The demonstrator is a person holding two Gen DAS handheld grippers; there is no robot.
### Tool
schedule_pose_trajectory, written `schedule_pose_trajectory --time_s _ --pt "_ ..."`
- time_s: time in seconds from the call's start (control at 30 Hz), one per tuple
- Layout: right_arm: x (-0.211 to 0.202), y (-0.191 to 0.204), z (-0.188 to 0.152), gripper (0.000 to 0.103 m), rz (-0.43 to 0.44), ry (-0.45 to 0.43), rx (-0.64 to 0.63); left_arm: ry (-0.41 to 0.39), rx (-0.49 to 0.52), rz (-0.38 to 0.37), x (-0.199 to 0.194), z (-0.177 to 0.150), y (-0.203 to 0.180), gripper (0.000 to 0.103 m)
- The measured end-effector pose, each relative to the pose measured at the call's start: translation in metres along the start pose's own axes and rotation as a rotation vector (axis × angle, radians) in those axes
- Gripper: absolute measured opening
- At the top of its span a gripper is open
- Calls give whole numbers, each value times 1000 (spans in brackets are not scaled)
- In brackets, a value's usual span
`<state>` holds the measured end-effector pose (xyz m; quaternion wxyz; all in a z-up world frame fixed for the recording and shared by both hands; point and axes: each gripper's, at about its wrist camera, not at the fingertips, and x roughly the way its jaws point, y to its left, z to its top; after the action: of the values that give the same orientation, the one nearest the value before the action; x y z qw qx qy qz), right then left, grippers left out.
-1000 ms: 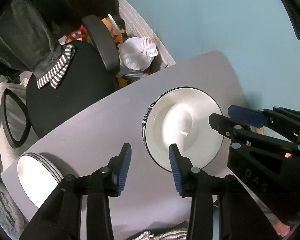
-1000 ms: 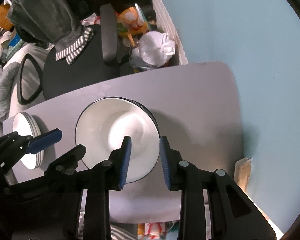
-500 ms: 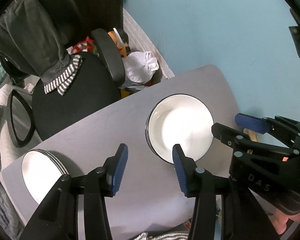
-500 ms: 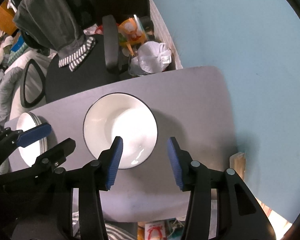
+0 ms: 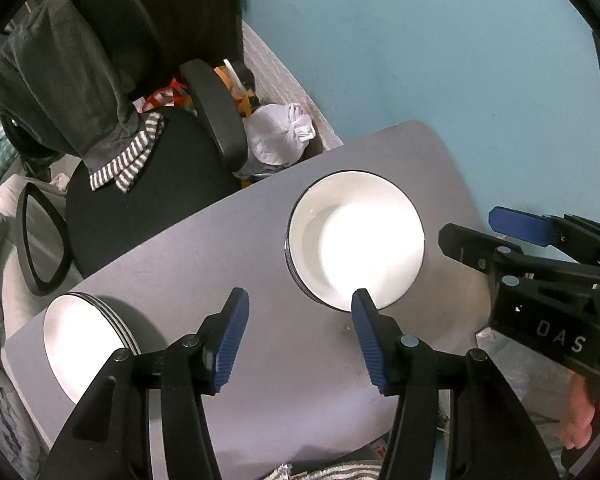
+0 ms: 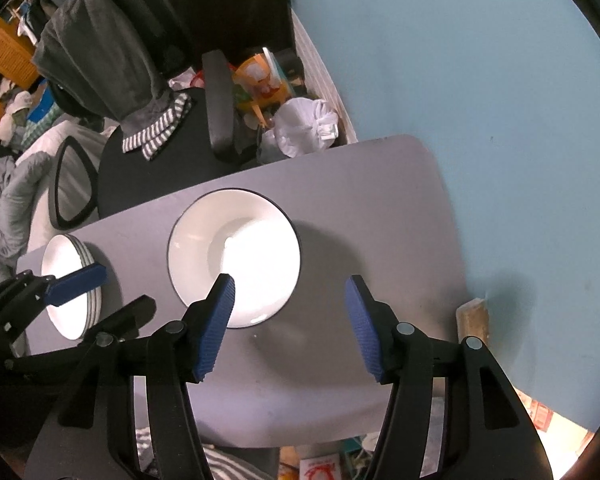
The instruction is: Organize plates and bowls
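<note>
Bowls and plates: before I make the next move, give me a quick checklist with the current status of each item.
1. Left gripper free of load: ok, jaws opening, nothing between them.
2. Right gripper free of load: ok, jaws opening, nothing between them.
3. Bowls resting on the table: ok, nested stack sits flat, no pad touching it.
4. Plates stacked: ok, neat pile near the table's left end, apart from the bowls.
5. Loose dishes left on the table: ok, none visible outside the two stacks.
6. Number of bowls in the stack: cannot tell, only the rims show.
</note>
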<state>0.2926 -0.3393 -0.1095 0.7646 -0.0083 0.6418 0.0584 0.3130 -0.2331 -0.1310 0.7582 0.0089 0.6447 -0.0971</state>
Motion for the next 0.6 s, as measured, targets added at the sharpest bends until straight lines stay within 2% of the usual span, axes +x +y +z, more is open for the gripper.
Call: schedule_pose_trajectory --time_s 0.33,0.6 --pt "26 -12 0 59 37 11 17 8 -73 -12 22 3 16 58" --pt "53 -20 4 59 63 52 26 61 -117 -41 50 10 19 58"
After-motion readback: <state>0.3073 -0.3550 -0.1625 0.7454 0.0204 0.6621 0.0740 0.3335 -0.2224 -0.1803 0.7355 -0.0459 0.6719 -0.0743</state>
